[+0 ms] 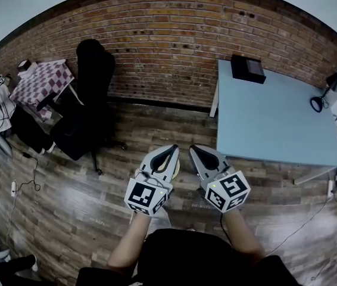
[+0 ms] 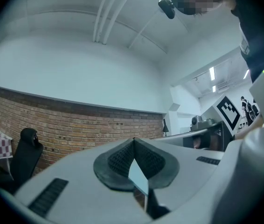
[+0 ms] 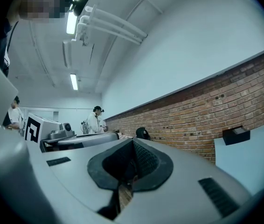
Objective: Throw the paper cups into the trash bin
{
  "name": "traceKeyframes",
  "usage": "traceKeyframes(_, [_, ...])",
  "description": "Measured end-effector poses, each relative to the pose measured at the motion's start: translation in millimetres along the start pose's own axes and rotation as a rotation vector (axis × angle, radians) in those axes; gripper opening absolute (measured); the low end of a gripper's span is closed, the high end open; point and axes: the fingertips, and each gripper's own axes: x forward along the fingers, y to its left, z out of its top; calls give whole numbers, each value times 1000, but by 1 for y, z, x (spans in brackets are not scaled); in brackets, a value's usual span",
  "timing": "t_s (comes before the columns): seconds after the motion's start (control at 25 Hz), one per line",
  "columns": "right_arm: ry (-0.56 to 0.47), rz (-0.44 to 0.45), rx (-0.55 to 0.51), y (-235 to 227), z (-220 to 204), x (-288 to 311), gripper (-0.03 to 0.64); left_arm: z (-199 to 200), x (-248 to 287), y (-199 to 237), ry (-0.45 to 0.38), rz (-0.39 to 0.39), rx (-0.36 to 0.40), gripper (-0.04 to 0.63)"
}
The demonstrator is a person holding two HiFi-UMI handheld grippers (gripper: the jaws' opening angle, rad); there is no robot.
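Both grippers are held side by side at waist height over the wooden floor, pointing level toward the brick wall. My left gripper (image 1: 174, 149) has its jaws closed, and a thin pale sheet, apparently the wall of a paper cup (image 2: 138, 175), is pinched between the pads. In the head view a cream bit of that cup (image 1: 177, 169) peeks out under the gripper's right side. The rest of the cup is hidden. My right gripper (image 1: 193, 149) is shut, and its own view shows the pads (image 3: 143, 158) meeting with nothing between them.
A light blue table (image 1: 275, 124) stands ahead on the right, with a black box (image 1: 247, 68) at its far corner. A black office chair (image 1: 88, 100) and a checkered table (image 1: 40, 82) are on the left. Cables trail on the floor (image 1: 31, 177). People (image 3: 94, 120) stand in the distance.
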Motion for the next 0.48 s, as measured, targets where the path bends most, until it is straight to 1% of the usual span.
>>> traceKeyframes(0.24, [-5, 6, -2, 2, 0, -26, 3, 3, -7, -24, -4, 8, 9, 9])
traceKeyframes(0.48, [-4, 15, -5, 8, -1, -47, 3, 5, -16, -48, -7, 11, 0, 9])
